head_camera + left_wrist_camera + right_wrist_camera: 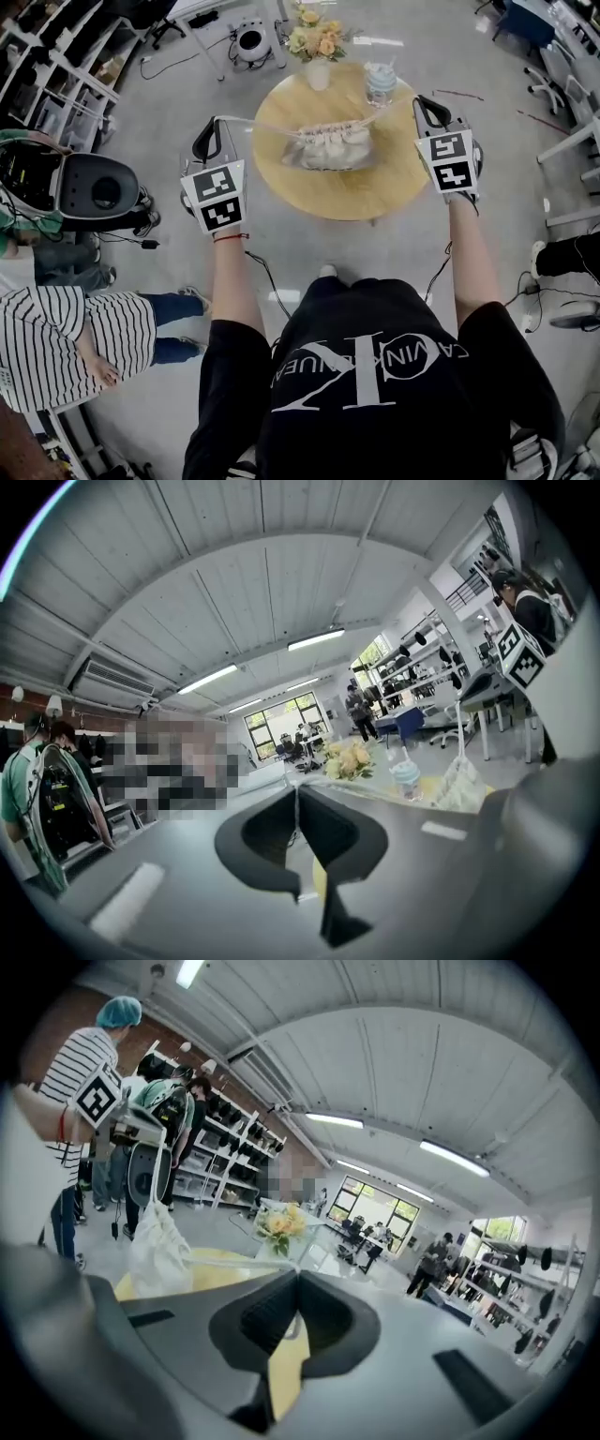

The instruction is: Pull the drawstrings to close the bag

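A white drawstring bag lies on the round wooden table, its mouth gathered into pleats. One thin white drawstring runs taut from the bag to my left gripper, off the table's left edge. The other drawstring runs to my right gripper, at the table's right edge. In the left gripper view the left gripper is shut on its string, with the bag to the right. In the right gripper view the right gripper is shut on its string, with the bag to the left.
A vase of flowers and a capped plastic cup stand at the table's far edge. A person in a striped shirt and a black machine are at my left. Desks, chairs and cables ring the room.
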The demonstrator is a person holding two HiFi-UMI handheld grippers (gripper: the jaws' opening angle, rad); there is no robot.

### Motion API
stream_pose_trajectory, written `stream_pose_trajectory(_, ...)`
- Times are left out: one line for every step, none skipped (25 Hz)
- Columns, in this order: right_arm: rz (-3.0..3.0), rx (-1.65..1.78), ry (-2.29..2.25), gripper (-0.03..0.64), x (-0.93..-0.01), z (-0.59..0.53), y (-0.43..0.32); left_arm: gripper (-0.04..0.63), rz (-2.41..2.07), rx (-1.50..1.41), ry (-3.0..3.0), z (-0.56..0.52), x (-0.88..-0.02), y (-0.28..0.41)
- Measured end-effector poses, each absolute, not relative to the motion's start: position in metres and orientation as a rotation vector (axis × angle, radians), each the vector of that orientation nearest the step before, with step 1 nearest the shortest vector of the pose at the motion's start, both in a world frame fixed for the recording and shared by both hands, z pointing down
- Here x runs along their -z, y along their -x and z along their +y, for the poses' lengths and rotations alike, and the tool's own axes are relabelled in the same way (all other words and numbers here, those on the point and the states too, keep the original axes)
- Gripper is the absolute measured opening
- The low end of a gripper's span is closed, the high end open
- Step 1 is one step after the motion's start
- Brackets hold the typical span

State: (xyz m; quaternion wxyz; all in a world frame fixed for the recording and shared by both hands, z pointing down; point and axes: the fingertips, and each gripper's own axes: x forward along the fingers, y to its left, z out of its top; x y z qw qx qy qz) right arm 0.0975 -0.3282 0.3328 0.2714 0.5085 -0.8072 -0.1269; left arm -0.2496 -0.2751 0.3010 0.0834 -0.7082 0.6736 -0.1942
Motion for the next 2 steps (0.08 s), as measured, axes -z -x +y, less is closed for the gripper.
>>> stream_pose_trajectory(-2.202, 0.321, -1.381, 0.017, -0.3329, -0.3270, -0.0950, 0.017, 2.011, 0.548, 2.127, -0.2748, -0.3009, 0.2462)
stream_pose_trajectory(-2.229, 0.301, -1.393, 0.017, -0.3332, -0.3257, -0.0924, 0.017, 2.011, 0.517, 2.140, -0.2744, -0.3011, 0.2427)
